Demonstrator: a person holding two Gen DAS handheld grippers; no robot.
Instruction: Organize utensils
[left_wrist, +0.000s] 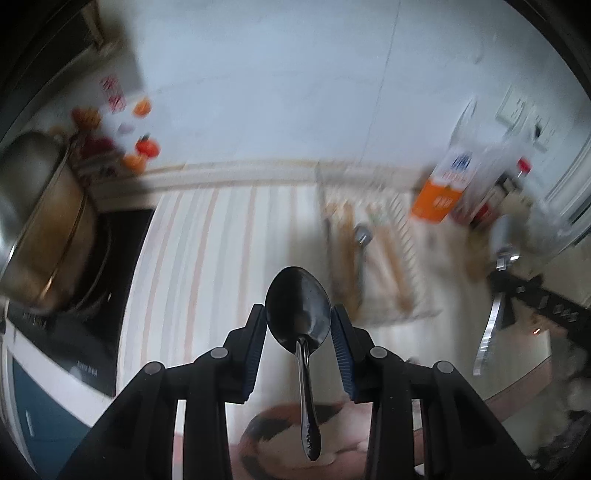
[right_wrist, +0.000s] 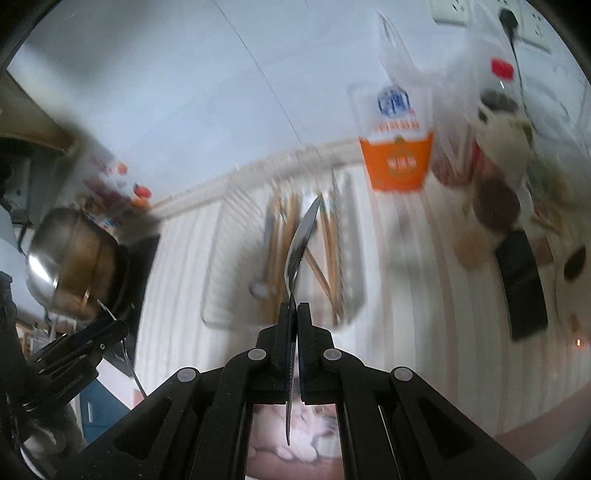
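In the left wrist view a dark metal spoon (left_wrist: 299, 314) sits between the fingers of my left gripper (left_wrist: 299, 325), bowl forward, handle hanging down; the jaws stand apart around the bowl. My right gripper (right_wrist: 294, 314) is shut on a second metal spoon (right_wrist: 301, 243), seen edge-on and pointing at a clear utensil tray (right_wrist: 221, 258) that holds wooden chopsticks (right_wrist: 328, 236) and a ladle-like spoon (right_wrist: 260, 284). The tray also shows in the left wrist view (left_wrist: 413, 295). The left gripper with its spoon shows at the lower left of the right wrist view (right_wrist: 107, 325).
A steel pot (left_wrist: 40, 221) sits on a black cooktop (left_wrist: 74, 332) at left. An orange and white carton (right_wrist: 397, 147), jars and a red-capped bottle (right_wrist: 498, 74) stand at the right on the striped cloth (left_wrist: 207, 258). A black rectangular object (right_wrist: 521, 280) lies at right.
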